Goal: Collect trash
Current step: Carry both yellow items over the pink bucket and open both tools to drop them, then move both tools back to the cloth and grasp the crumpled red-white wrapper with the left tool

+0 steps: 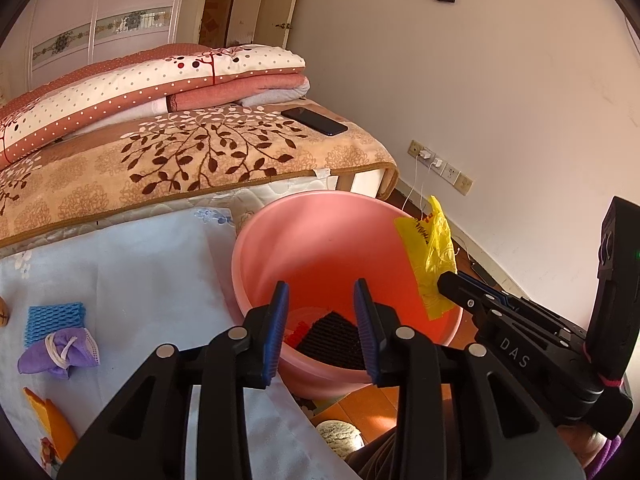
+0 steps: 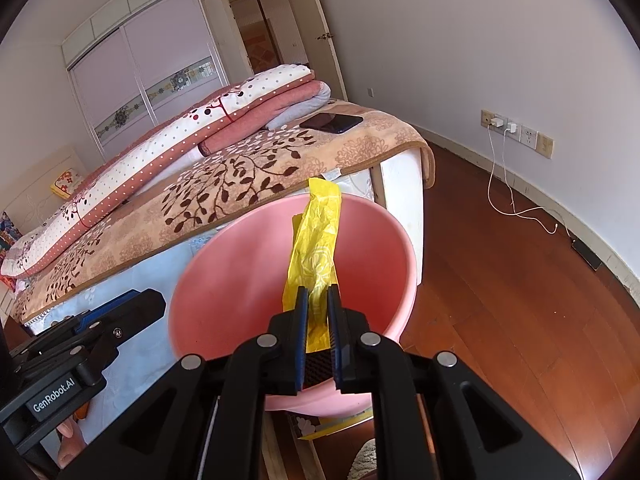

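Left wrist view shows a pink bucket (image 1: pixel 320 236) standing on the wooden floor (image 2: pixel 500 280) against the side of the bed (image 1: pixel 192 160). Inside it, at the bottom, lie a black ribbed pad (image 1: pixel 330 338) and a small red scrap (image 1: pixel 298 330). The left gripper (image 1: pixel 321 320) hovers over the bucket's near rim with its blue pads apart and nothing between them. The right gripper (image 2: pixel 318 322) is clamped on a strip of yellow plastic bag (image 2: pixel 316 236), which stands up from the pads over the bucket's mouth; in the left wrist view the same strip sits at the bucket's right rim. More rubbish lies on the pale sheet (image 1: pixel 140 264) to the left of the bucket: a blue foam net (image 1: pixel 54 318), touching a crumpled purple face mask (image 1: pixel 60 352), and further forward an orange wrapper (image 1: pixel 52 420). On the leaf-patterned blanket of the bed rests a dark phone (image 1: pixel 314 121), beside a stack of folded quilts (image 1: pixel 152 84). Chargers are plugged into wall sockets (image 2: pixel 518 132), with white cables trailing onto the floor.
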Motion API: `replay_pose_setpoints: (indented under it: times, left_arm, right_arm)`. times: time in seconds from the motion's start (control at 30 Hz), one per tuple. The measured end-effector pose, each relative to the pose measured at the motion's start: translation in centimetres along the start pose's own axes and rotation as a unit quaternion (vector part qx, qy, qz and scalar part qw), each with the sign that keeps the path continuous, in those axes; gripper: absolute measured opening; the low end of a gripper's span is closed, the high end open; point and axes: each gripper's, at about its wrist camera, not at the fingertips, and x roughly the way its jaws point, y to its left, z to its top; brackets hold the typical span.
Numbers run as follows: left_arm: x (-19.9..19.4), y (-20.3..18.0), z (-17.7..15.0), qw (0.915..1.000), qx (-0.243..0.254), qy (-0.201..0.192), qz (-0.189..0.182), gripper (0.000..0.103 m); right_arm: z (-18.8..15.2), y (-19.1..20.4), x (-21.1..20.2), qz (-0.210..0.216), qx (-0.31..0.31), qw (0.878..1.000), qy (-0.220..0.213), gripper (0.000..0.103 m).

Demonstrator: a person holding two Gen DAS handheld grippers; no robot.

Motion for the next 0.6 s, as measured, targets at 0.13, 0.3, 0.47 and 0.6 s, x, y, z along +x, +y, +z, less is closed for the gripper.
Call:
replay_pose_setpoints:
  times: [0.13,0.3,0.47,0.6]
  left_arm:
    - [-0.5,0.0,-0.1,1.0000,0.002,-0.008,-0.001,0.034]
    - [-1.1,0.0,-0.2,0.9999,0.008,-0.013,0.000,0.034]
    - [-1.7,0.4,-0.5,0.9999,-0.001,-0.012,0.001,0.034]
    - [-2.5,1.3,-0.7,0.9997,-0.014,-0.015,0.010,0.034]
  right_arm:
    - [-0.1,-0.3,-0.3,-0.003,0.007,1.000,-0.005,0.016]
    - [-0.2,0.0,-0.8,-0.003,0.008,1.000,-0.009,0.029]
    - [-0.5,1.1,-1.6,0.008,-0.003,1.000,-0.014,0.030]
    - [-1.0,2.1,-2.2,0.020,-0.013,1.000,-0.012,0.030]
